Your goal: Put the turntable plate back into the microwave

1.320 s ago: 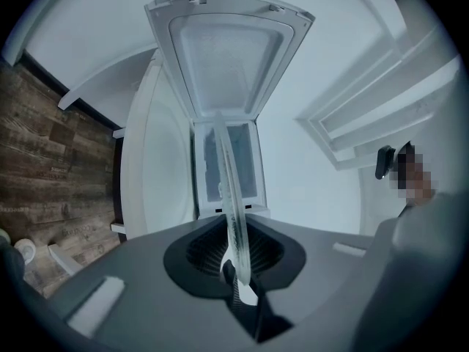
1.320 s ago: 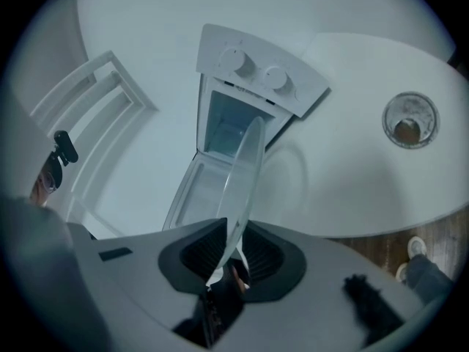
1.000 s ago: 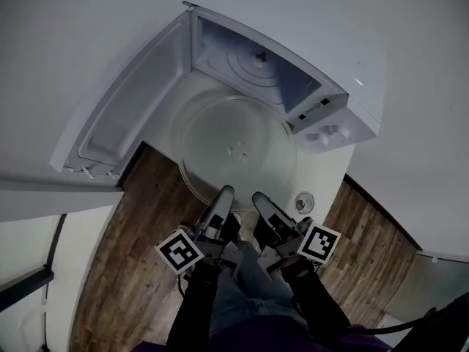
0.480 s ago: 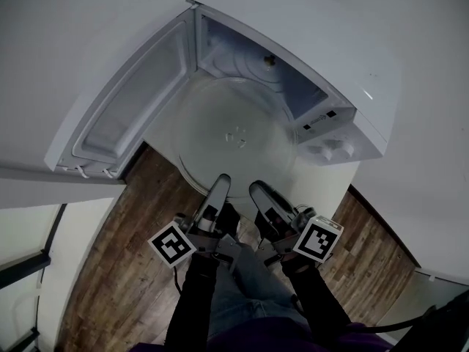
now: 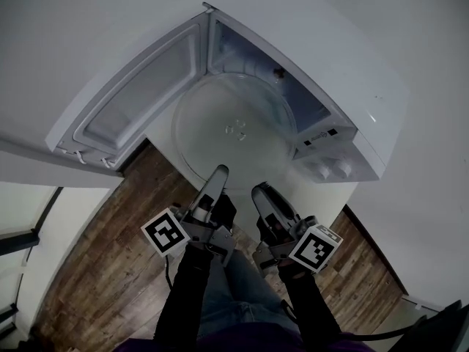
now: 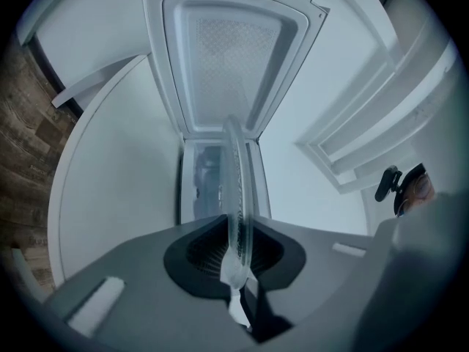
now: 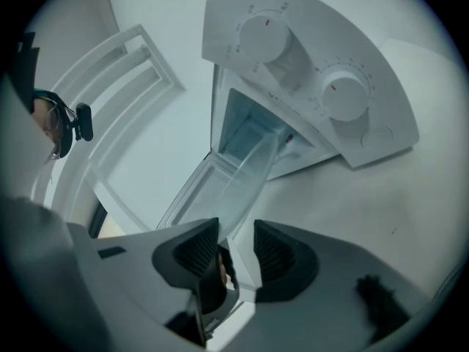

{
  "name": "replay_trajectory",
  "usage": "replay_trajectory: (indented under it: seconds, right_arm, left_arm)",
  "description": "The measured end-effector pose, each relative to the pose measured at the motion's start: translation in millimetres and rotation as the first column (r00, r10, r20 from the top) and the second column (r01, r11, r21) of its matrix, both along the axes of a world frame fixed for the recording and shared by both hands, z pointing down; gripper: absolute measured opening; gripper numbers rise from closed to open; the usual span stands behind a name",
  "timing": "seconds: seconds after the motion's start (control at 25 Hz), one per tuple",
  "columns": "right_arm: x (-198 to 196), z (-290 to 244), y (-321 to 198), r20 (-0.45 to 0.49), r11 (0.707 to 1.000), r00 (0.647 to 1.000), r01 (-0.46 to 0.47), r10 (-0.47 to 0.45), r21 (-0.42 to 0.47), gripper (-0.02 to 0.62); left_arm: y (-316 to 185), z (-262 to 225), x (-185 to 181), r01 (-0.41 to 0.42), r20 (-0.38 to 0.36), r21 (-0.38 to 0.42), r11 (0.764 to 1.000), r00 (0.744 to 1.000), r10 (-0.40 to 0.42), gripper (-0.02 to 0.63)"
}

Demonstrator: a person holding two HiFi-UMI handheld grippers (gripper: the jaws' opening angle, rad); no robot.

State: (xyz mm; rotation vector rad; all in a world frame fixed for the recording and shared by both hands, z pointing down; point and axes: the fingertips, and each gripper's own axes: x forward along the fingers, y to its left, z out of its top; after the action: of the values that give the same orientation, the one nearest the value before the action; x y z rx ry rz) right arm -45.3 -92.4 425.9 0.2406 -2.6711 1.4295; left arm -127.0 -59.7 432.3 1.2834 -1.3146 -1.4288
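**Head view:** illumination is even, dim and cool, and shadows are kept soft; the wooden floor (image 5: 110, 270) is rendered dark. Straight edges of the microwave (image 5: 366, 123) are bowed by wide-angle distortion.

**Both gripper views:** a circular fisheye field is framed by black vignetted corners. The left tongs (image 6: 236, 259) and right tongs (image 7: 236, 251) are blurred at close range. Faint highlights are carried along the glass turntable plate (image 6: 236, 189), and the background seen through it is hazed.

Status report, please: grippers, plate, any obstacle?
Left gripper shut on plate rim. Right gripper jaws just opening, rim between them. Plate partly inside microwave; door open, nothing blocking.
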Motion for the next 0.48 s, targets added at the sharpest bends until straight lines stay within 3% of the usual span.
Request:
replay_trajectory:
  seconds: [0.48]
  right_arm:
    - [-6,26,10,-0.115,0.996,0.991,0.068,-0.061,0.061,0.128]
  left_arm:
    - [-30,-1,-30,-0.034,0.025,-0.013,0.999,0.999,0.034,0.046]
